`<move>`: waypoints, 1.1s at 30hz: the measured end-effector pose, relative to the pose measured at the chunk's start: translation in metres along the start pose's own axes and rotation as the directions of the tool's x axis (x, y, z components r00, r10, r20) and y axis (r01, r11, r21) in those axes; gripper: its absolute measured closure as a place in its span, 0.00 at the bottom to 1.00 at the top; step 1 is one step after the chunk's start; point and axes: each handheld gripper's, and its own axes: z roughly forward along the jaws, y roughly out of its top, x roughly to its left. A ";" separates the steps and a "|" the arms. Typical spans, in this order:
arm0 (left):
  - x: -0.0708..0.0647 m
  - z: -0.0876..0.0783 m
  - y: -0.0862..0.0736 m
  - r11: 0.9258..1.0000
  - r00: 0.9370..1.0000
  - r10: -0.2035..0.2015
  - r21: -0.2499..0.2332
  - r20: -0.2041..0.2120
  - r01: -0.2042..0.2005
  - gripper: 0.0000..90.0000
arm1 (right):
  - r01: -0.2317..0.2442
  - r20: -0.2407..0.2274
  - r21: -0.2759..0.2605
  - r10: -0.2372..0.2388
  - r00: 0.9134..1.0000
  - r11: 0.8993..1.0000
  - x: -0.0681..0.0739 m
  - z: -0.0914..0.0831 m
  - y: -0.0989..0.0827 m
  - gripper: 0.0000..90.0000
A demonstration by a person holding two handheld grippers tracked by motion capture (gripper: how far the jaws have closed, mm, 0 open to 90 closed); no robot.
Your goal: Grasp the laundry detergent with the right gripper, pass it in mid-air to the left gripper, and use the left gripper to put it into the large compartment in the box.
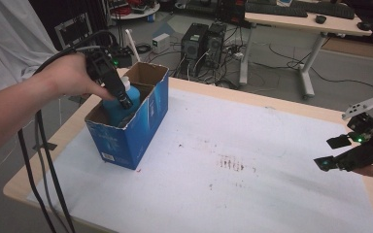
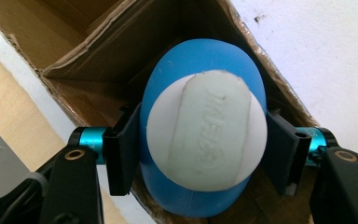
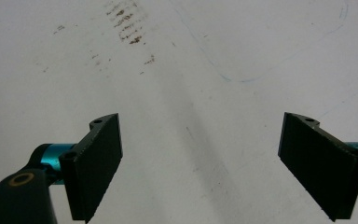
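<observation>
White cap (image 2: 207, 136) of a blue bottle (image 2: 200, 60), nearest the lens in the left gripper view, sat between the two black jaws of the left gripper (image 2: 204, 154), one pad (image 2: 123, 154) pressed to each side of it; the grip was taken at the widest part of the cap, seemingly so the bottle could be lifted or lowered straight through the open top of the carton. Raised lettering ran along the oval panel of the cap, too shallow and blurred to read. Blue cardboard box (image 1: 131, 124), flaps open, stood directly beneath and around that gripper, brown inside, the bottle upright in the compartment nearer the person. Printed white text and a barcode label showed on the outer wall of the box, too small to read; no brand could be made out. Right gripper (image 3: 200, 168) hung well apart from the box, over bare white table covering (image 3: 242, 42), jaws spread wide with nothing between them, probably kept clear while the other hand worked. Ahead of its jaws lay brownish smudges (image 3: 128, 23) and a faint blue pen arc (image 3: 270, 70), neither forming legible writing.
</observation>
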 end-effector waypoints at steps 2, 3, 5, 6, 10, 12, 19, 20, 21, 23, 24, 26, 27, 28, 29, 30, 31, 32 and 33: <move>0.000 0.003 0.000 1.000 1.000 0.005 0.005 0.001 -0.005 0.42 | 0.001 0.001 0.002 -0.001 1.000 1.000 0.000 0.001 0.000 0.15; 0.000 0.005 -0.001 1.000 1.000 0.009 0.010 0.000 -0.009 0.42 | 0.002 0.001 0.003 -0.002 1.000 1.000 0.000 0.001 -0.001 0.15; -0.001 0.008 -0.001 1.000 1.000 0.015 0.018 -0.002 -0.015 0.42 | -0.004 0.001 0.000 0.004 1.000 1.000 0.001 0.001 -0.001 0.15; -0.001 0.010 -0.001 1.000 1.000 0.019 0.022 0.001 -0.019 0.42 | -0.003 0.000 0.003 0.003 1.000 1.000 0.001 0.001 -0.002 0.15; -0.002 0.015 -0.003 0.999 0.999 0.033 0.034 0.001 -0.033 0.41 | 0.002 0.002 0.007 -0.002 1.000 1.000 0.001 0.002 -0.002 0.15; -0.002 0.016 -0.004 0.999 0.999 0.039 0.032 0.001 -0.039 0.41 | 0.001 0.003 0.004 -0.001 1.000 1.000 0.002 0.002 -0.002 0.15; -0.001 0.017 -0.004 0.999 0.999 0.039 0.030 0.008 -0.039 0.41 | -0.005 0.001 0.007 0.005 1.000 1.000 0.002 0.002 -0.001 0.15; -0.001 0.017 -0.004 0.999 0.999 0.041 0.030 0.010 -0.041 0.41 | -0.001 0.000 0.005 0.001 1.000 1.000 0.002 0.002 -0.001 0.15; 0.000 0.017 -0.004 0.999 0.999 0.041 0.033 0.013 -0.042 0.41 | -0.002 0.002 0.004 0.002 1.000 1.000 0.002 0.002 -0.001 0.15; 0.001 0.017 -0.004 0.999 0.999 0.038 0.036 0.016 -0.039 0.41 | -0.003 0.001 0.003 0.003 1.000 1.000 0.001 0.002 -0.001 0.15; 0.001 0.017 -0.004 0.998 0.999 0.039 0.038 0.018 -0.039 0.41 | -0.004 0.000 0.001 0.004 1.000 1.000 0.001 0.002 -0.001 0.15; 0.001 0.017 -0.004 0.999 0.999 0.032 0.041 0.019 -0.032 0.41 | -0.003 0.001 0.003 0.003 1.000 1.000 0.002 0.002 -0.001 0.15; 0.001 0.017 -0.004 0.999 0.999 0.030 0.044 0.020 -0.031 0.40 | 0.002 0.002 0.002 -0.002 1.000 1.000 0.002 0.002 -0.001 0.15; 0.001 0.017 -0.003 0.998 0.999 0.033 0.047 0.021 -0.034 0.40 | -0.001 0.003 0.005 0.001 1.000 1.000 0.002 0.002 -0.001 0.15; 0.001 0.017 -0.003 0.998 0.999 0.037 0.049 0.019 -0.038 0.40 | 0.003 0.001 0.004 -0.003 1.000 1.000 0.003 0.002 -0.001 0.15; 0.000 0.017 -0.003 0.998 0.999 0.039 0.050 0.019 -0.040 0.40 | 0.004 0.001 0.005 -0.004 1.000 1.000 0.003 0.002 -0.001 0.15; 0.000 0.017 -0.002 0.998 0.999 0.044 0.051 0.017 -0.045 0.40 | 0.002 0.002 0.003 -0.002 1.000 1.000 0.003 0.002 -0.001 0.15; 0.000 0.017 -0.002 0.998 0.999 0.046 0.052 0.014 -0.047 0.40 | 0.002 0.001 0.003 -0.002 1.000 1.000 0.003 0.001 -0.001 0.15; 0.000 0.018 -0.003 0.997 0.999 0.047 0.054 0.015 -0.048 0.40 | 0.002 0.001 0.002 -0.002 1.000 1.000 0.003 0.001 -0.001 0.15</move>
